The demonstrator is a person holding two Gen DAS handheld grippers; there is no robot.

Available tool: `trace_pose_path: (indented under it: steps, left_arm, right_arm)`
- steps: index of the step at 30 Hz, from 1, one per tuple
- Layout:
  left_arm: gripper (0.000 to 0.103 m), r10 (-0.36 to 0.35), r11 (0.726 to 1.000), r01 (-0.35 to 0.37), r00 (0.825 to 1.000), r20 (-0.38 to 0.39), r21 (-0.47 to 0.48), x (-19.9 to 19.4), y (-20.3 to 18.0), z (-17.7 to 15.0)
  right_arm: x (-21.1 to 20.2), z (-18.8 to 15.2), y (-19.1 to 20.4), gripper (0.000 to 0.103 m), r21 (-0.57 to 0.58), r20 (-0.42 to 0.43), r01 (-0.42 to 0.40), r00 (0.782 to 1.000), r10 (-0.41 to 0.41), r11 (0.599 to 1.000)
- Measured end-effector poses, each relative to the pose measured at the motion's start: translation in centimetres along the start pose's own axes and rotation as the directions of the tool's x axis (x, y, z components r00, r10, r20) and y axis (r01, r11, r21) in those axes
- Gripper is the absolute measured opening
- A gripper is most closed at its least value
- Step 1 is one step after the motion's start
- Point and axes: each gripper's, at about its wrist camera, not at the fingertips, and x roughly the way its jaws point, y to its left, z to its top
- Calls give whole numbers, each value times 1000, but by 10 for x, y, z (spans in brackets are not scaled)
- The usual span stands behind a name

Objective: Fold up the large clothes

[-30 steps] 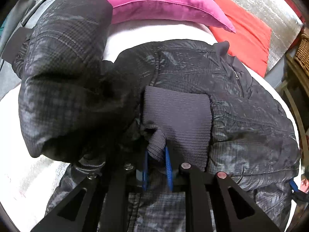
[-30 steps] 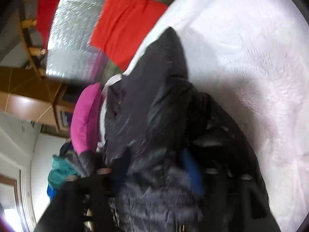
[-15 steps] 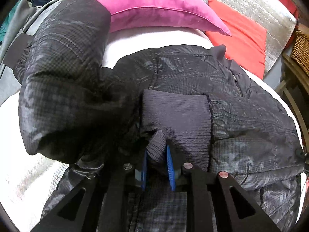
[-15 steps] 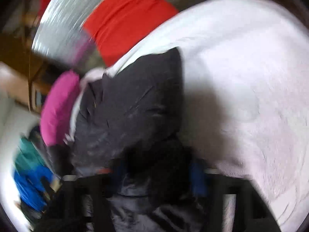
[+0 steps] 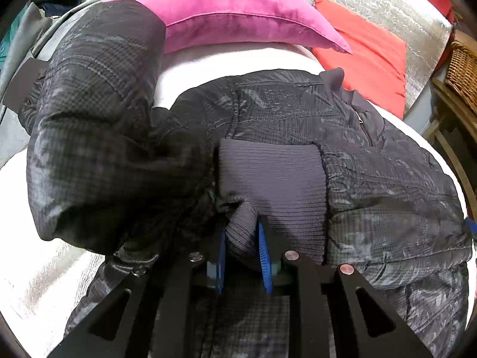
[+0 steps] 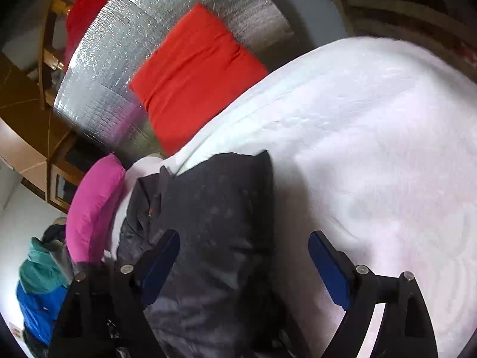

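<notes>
My left claw (image 5: pixel 243 256) pinches the dark padded jacket's (image 5: pixel 372 185) ribbed knit cuff (image 5: pixel 277 176); my right claw (image 6: pixel 244 265) is opening, empty, and should next regrip the hem.

Showing black left gripper (image 5: pixel 241 256) and right gripper (image 6: pixel 244 256) linkages, blue pads (image 6: pixel 326 264), silver rivets (image 5: pixel 291 255).

Pink pillow (image 5: pixel 238 9), red cushion (image 6: pixel 196 71), silver foil sheet (image 6: pixel 119 68), wicker basket (image 5: pixel 462 71), white bed cover (image 6: pixel 372 149)
</notes>
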Motion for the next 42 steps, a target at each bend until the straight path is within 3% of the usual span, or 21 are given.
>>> trace_pose_path:
  steps: [1, 2, 3, 4, 7, 10, 11, 12, 13, 16, 19, 20, 22, 23, 27, 29, 33, 36, 38, 42]
  left_arm:
    - [23, 0, 1000, 0, 1000, 0, -1, 0, 0, 0]
    - [23, 0, 1000, 0, 1000, 0, -1, 0, 0, 0]
    - [23, 0, 1000, 0, 1000, 0, 0, 0, 0, 0]
    - [23, 0, 1000, 0, 1000, 0, 0, 0, 0, 0]
    - [25, 10, 1000, -10, 1000, -1, 17, 1, -3, 1]
    - [26, 35, 998, -34, 999, -2, 50, 0, -8, 3]
    - [30, 50, 996, -50, 999, 0, 69, 0, -10, 4]
    - [45, 85, 992, -85, 996, 5, 94, -2, -12, 4]
    - [57, 123, 985, -123, 992, 6, 117, -6, -13, 6]
    - [61, 83, 992, -82, 996, -15, 98, -23, -6, 6]
    - [68, 41, 997, -42, 999, 8, 58, -52, 5, 0]
    - [70, 35, 998, -35, 999, 11, 49, -59, 10, -2]
    - [71, 19, 1000, -19, 1000, 15, 25, -74, 26, -6]
    - [71, 14, 1000, -14, 1000, 9, 9, -81, 38, -7]
    - [72, 19, 999, -17, 999, 38, -51, -103, 99, -1]
    - [74, 55, 993, -49, 997, 57, -105, -109, 139, 8]
    - [75, 95, 951, -72, 993, 64, -301, -107, 225, 29]
    - [75, 100, 879, -49, 992, 82, -474, -101, 288, 51]
    - [75, 91, 838, -18, 990, 107, -546, -96, 313, 64]
    - [75, 115, 823, -20, 985, 132, -567, -84, 339, 89]
  right_arm:
    - [11, 4, 4, 89, -4, -12, 9, 1000, -9, 1000]
    - [24, 8, 7, 82, -18, -28, 30, 999, -30, 999]
    - [30, 8, 3, 38, -32, -51, 44, 998, -46, 999]
    - [44, 7, 0, 12, -33, -107, 93, 990, -96, 995]
    - [40, 5, 5, 13, -102, -77, 180, 979, -188, 978]
    - [20, -2, 24, 31, -147, -34, 256, 964, -264, 955]
    - [12, -8, 33, 49, -169, -11, 267, 962, -273, 949]
    - [-5, -17, 45, 73, -206, 27, 276, 961, -276, 939]
    - [-18, -27, 61, 77, -252, 65, 274, 962, -266, 928]
    - [-52, -55, 88, 79, -349, 99, 188, 982, -163, 918]
    - [-42, -81, 108, 86, -386, 47, 121, 993, -112, 914]
    - [-29, -87, 108, 89, -391, 6, 123, 991, -131, 912]
    - [12, -94, 85, 89, -339, -144, 191, 957, -252, 921]
    - [18, -96, 79, 87, -311, -165, 196, 953, -256, 930]
    - [-31, -112, 101, 88, -317, 17, 165, 986, -169, 934]
    - [-67, -138, 107, 88, -300, 106, 97, 992, -68, 949]
    - [-92, -200, 105, 99, -326, 201, 46, 979, 22, 944]
    - [-53, -234, 97, 99, -363, 140, 73, 990, -23, 929]
    - [-37, -236, 88, 99, -350, 90, 79, 995, -50, 933]
    - [-33, -231, 80, 100, -324, 80, 46, 997, -21, 945]
